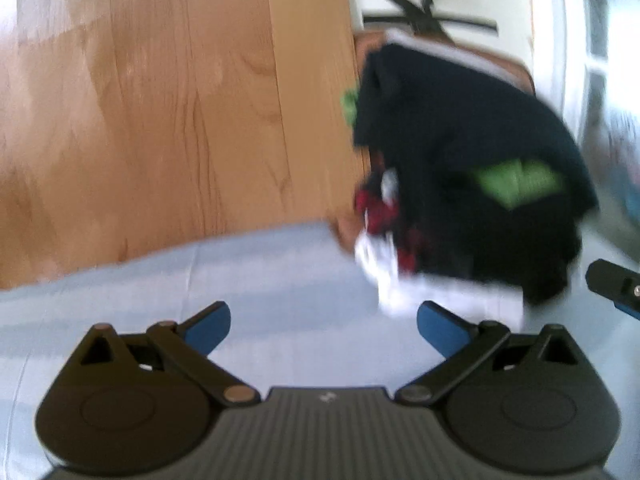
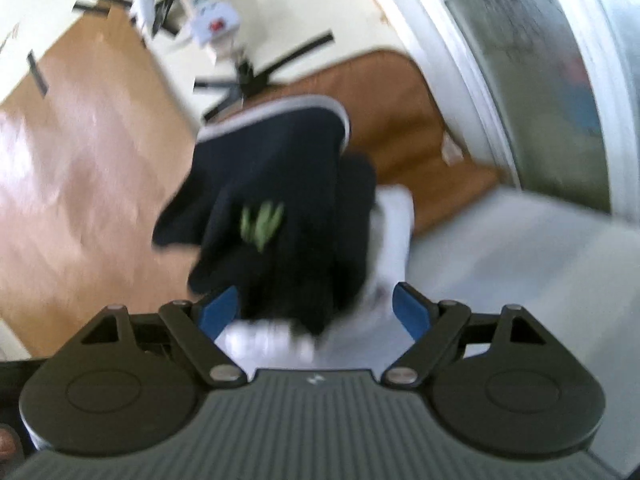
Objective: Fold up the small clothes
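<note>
Nothing looks folded yet: the clothes pile [image 1: 460, 184] sits in a jumbled heap, a dark garment [image 2: 276, 208] with green print on top, white and red pieces under it, at the far edge of the pale blue sheet [image 1: 240, 280]. The left tongs [image 1: 324, 330] hang open and empty over the sheet, short of the pile. The right tongs [image 2: 316, 312] are open too, reaching at the pile's near edge, gripping nothing.

Clothes pile [image 1: 472, 168] blocks right; pale sheet [image 1: 200, 280] left looks open, though blurred.
</note>
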### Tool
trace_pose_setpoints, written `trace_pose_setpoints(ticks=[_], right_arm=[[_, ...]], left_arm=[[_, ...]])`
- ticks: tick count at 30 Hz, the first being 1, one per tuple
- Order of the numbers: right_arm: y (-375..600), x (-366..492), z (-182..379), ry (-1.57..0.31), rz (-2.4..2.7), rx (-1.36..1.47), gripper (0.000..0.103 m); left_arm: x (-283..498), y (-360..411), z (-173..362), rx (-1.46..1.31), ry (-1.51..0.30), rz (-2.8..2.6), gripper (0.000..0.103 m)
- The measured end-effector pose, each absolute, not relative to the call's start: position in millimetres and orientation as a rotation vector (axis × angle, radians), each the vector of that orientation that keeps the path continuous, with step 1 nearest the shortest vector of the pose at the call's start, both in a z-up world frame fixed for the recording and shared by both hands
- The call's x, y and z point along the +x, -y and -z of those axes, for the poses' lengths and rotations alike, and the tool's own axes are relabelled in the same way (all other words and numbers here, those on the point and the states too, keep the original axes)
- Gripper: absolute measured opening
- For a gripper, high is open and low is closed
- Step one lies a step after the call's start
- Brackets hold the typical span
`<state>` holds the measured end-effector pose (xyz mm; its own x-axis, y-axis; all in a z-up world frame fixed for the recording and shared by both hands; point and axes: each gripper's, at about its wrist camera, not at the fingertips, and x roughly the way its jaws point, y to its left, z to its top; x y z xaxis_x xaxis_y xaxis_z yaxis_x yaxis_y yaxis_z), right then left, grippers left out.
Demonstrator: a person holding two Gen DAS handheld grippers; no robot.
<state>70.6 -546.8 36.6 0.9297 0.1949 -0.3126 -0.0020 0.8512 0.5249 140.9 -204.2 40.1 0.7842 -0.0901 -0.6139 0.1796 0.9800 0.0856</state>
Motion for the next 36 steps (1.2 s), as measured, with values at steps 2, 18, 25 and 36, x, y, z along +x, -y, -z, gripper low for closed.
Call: trace_pose_setpoints(ticks=[2, 18, 25, 36], right_arm=[[537, 54, -29, -0.371, -0.092, 0.547, 0.087], [523, 20, -23, -0.305, -0.062, 0.547, 0.088], [524, 18, -23, -0.3, -0.054, 0.559, 0.088], [525, 15, -23, -0.291, -0.058, 0.566, 0.088]], left_arm=[[128, 203, -31, 0.161, -0.678, 0.139, 0.103], [57, 185, -28, 0.2, -0.628, 0.145, 0.103], [50, 183, -33, 0.247, -0.651, 0.116, 0.103], [43, 177, -38, 0.241, -0.641, 0.09, 0.103]])
